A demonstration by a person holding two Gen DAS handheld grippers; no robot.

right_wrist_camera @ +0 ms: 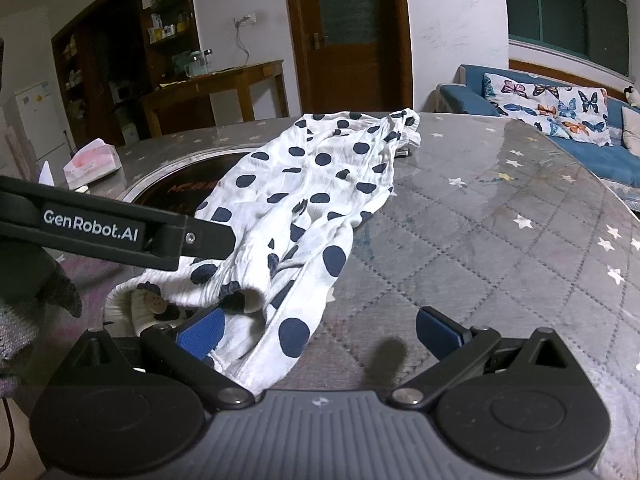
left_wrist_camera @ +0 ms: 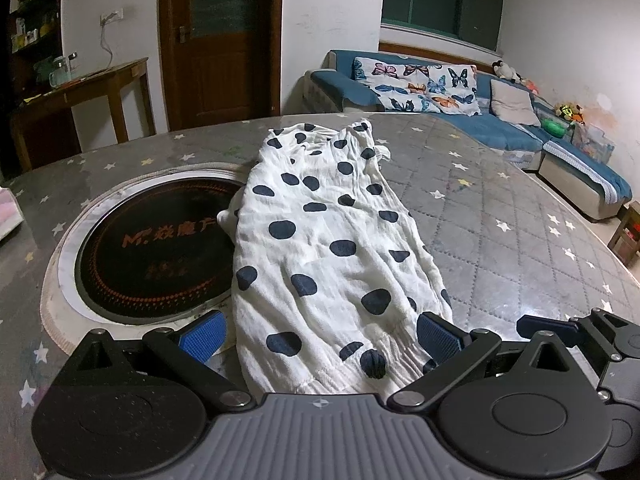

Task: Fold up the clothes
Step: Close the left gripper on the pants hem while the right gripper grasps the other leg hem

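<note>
A white garment with dark blue polka dots (left_wrist_camera: 324, 240) lies lengthwise on the round table, its near hem gathered between my fingers. My left gripper (left_wrist_camera: 320, 338) is open, its blue pads either side of the near hem. The right gripper's fingers (left_wrist_camera: 560, 326) show at the right edge of the left wrist view. In the right wrist view the garment (right_wrist_camera: 304, 208) lies ahead and left. My right gripper (right_wrist_camera: 320, 334) is open over the garment's near right corner; its left pad (right_wrist_camera: 202, 334) rests against the cloth. The left gripper's black arm (right_wrist_camera: 120, 228) crosses at the left.
The table has a grey quilted cover with stars (left_wrist_camera: 520, 240) and a black round cooktop (left_wrist_camera: 160, 248) set in its middle, partly under the garment. A tissue box (right_wrist_camera: 92, 162) sits at the far left. A blue sofa (left_wrist_camera: 480, 120) and a wooden door stand behind.
</note>
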